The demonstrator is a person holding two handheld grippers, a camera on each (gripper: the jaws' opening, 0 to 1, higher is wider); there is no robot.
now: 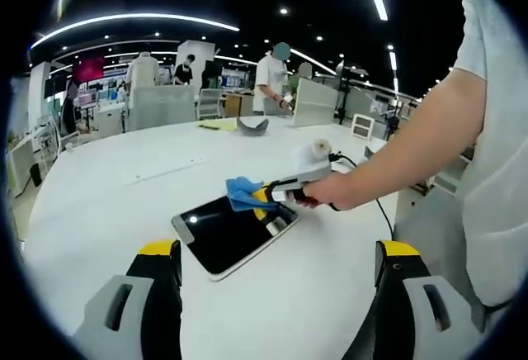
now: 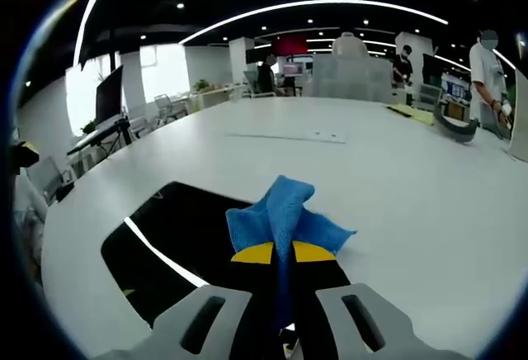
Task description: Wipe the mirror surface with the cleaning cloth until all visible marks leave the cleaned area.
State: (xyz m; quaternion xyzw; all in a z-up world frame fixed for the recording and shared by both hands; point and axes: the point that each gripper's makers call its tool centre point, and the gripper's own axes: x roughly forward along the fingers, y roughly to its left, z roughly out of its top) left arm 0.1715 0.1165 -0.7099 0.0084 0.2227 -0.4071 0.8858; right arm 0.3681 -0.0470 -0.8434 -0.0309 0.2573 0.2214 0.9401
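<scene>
Partly cloth-covered mirror (image 2: 165, 248) corner

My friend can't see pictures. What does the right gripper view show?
The right tool is shut on a blue cloth, pressing it onto a dark mirror lying flat on a big white table. People stand at desks far behind.

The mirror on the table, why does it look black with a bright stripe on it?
In the right gripper view, the flat dark rectangular mirror reflects the dim ceiling, and the white streak is a curved ceiling light strip mirrored as glare; in the left gripper view it shows just a small bright spot, while the fisheye lens bends the round white table.
</scene>
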